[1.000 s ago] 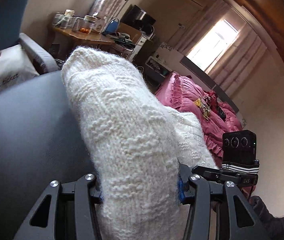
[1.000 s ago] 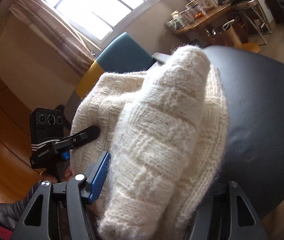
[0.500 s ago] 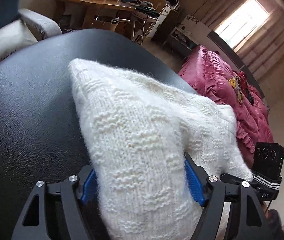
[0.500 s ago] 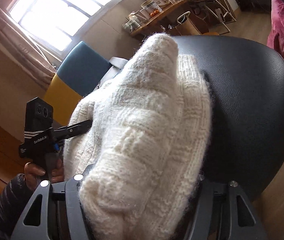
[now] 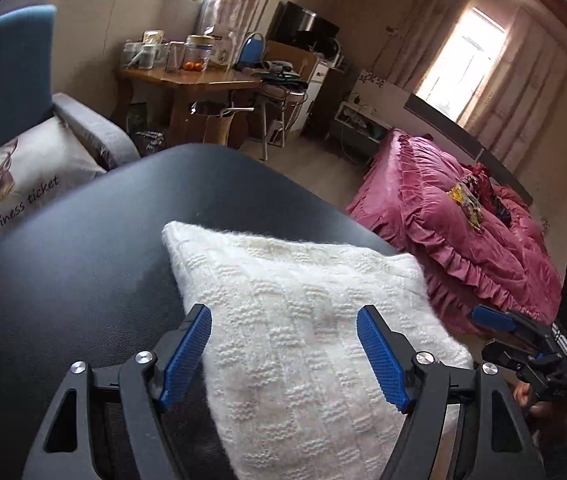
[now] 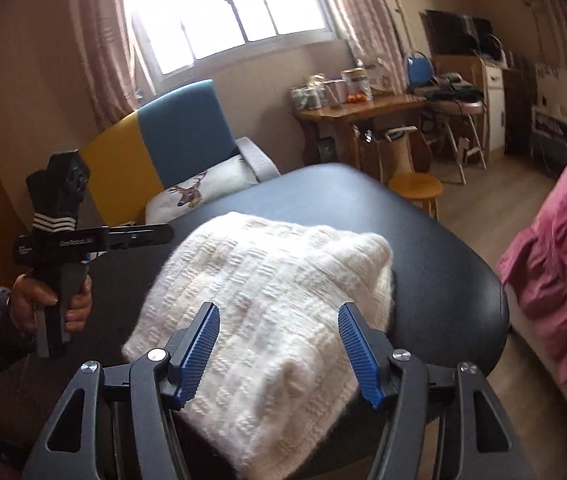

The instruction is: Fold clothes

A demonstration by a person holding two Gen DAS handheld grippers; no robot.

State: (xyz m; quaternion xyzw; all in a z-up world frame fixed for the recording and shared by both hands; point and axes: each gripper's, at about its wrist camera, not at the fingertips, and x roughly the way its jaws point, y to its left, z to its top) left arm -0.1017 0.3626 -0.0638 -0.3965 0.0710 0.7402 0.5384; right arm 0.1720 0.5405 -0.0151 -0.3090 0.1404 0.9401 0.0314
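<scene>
Folded sweater (image 5: 307,344): cream-white, fuzzy wool knit with a raised basket-weave block pattern, folded into a thick soft-edged rectangle. Lies flat on the counter (image 5: 83,288), a round black top with a smooth, faintly grained leather-like surface and a rounded rim.

Left hand-held gripper (image 5: 285,354): jaws spread wide, ribbed blue pads on black arms either side of the sweater's near edge, clamping nothing. In the right wrist view it shows at 9 o'clock (image 6: 139,237), held by a hand (image 6: 53,300) in a dark quilted sleeve, beside the sweater's left edge.

Right hand-held gripper (image 6: 279,350): jaws likewise wide apart, blue ridged pads flanking the knit's near end, gripping nothing. In the left wrist view it sits at 3 o'clock (image 5: 495,320), just off the sweater's right corner.

Surroundings, right wrist view:
- 10 o'clock: armchair (image 6: 163,136) with blue and yellow back panels, grey arm, and a pale cushion (image 6: 199,192) printed with a deer head
- 12 o'clock: bright window (image 6: 223,4) with pinkish curtains
- 1 o'clock: wooden side table (image 6: 363,108) crowded with jars and tins, two oranges among them; small round wooden stool (image 6: 415,186) just beyond the counter rim
- 3 o'clock: bed (image 6: 563,240) under a ruffled magenta cover

Nothing lies over the sweater
</scene>
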